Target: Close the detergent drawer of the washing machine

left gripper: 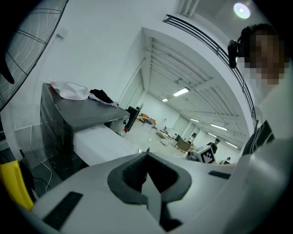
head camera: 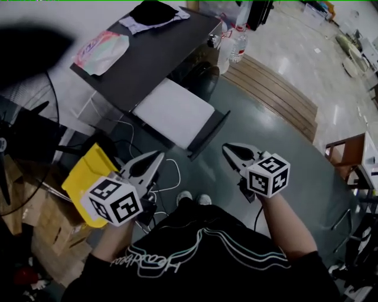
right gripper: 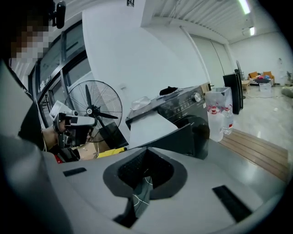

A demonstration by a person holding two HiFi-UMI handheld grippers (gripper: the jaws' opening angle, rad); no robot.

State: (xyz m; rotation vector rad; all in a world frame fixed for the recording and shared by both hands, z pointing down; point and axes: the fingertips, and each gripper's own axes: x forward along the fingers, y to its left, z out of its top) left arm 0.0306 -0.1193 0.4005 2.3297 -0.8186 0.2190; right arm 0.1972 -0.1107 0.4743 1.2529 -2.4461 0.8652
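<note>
**A:** Head view?
**B:** The washing machine point(head camera: 147, 56) is upper left, with a dark top. The detergent drawer point(head camera: 174, 112) is pulled out of its front: white top, dark front panel facing you. Your left gripper point(head camera: 157, 156) and right gripper point(head camera: 227, 148) sit low near your body with their noses toward the machine, well apart from the drawer. The fingers are together on both, with nothing in them.

**A:** What's on the machine top?
**B:** A coloured pouch point(head camera: 100, 50) and a dark cloth point(head camera: 152, 12). Bottles point(head camera: 236, 44) stand beside its far corner. There's a yellow bag point(head camera: 88, 177) just left of your left gripper.

**A:** Left gripper view?
**B:** The fingers are closed tip to tip and empty. The machine point(left gripper: 59, 132) is at left, and the drawer point(left gripper: 100, 144) sticks out as a white slab beyond the tips, not touching them. The right gripper's marker cube point(left gripper: 207, 154) shows at right. A fan point(left gripper: 23, 50) grille is top left.

**A:** Right gripper view?
**B:** The fingers are pressed together with nothing between them. The drawer point(right gripper: 151, 128) is out of the machine point(right gripper: 183, 107), past the tips with a clear gap. Your left gripper point(right gripper: 73, 125) is at left in your hand, in front of the fan point(right gripper: 94, 109). The bottles point(right gripper: 219, 114) are right of the machine.
</note>
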